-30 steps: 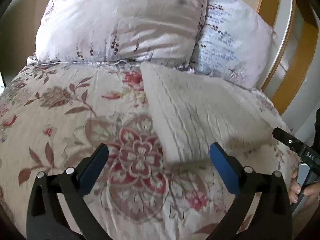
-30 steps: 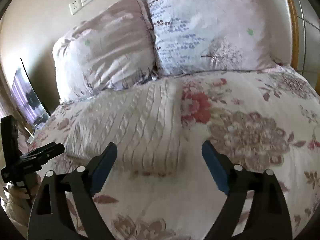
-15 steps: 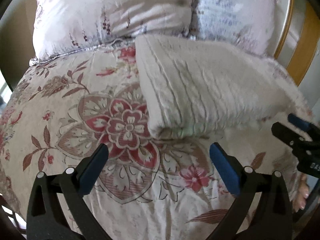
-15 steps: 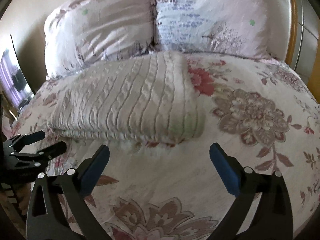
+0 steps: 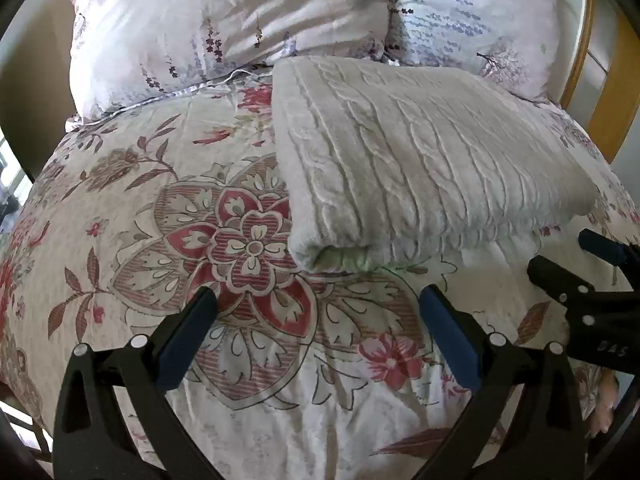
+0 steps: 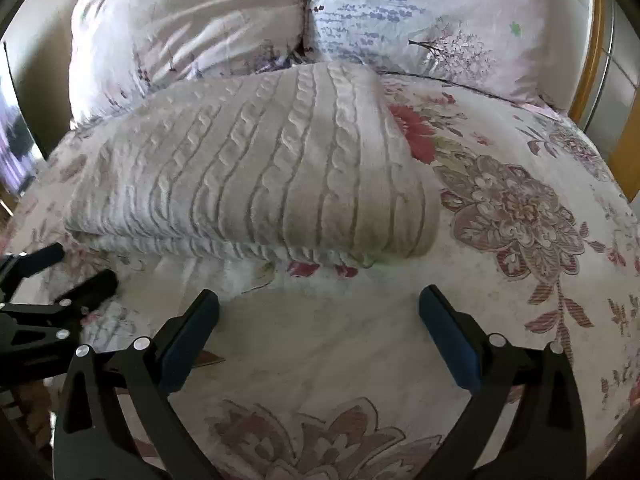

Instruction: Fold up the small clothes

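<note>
Both sets of jaws stand spread wide with nothing between them. The left gripper (image 5: pixel 318 312) hangs low over the floral quilt (image 5: pixel 160 208), its blue pads (image 5: pixel 188 336) either side of a big red-and-brown flower print, and the right gripper (image 6: pixel 318 312) does likewise a little way along the same near edge of the bed. Each shows at the border of the other's view: the right one at the right edge of the left camera, the left one at the left edge of the right camera.

Just beyond the fingertips lies the folded cream cable-knit sweater (image 6: pixel 256 176), a thick flat bundle resting on the quilt, apart from both grippers. A pale green layer peeks from its near folded end (image 5: pixel 344 256). Behind it two patterned pillows (image 6: pixel 192 28) lean against the headboard, the sweater's far edge reaching up to them. A wooden frame (image 5: pixel 608 92) runs along the bed's right side.
</note>
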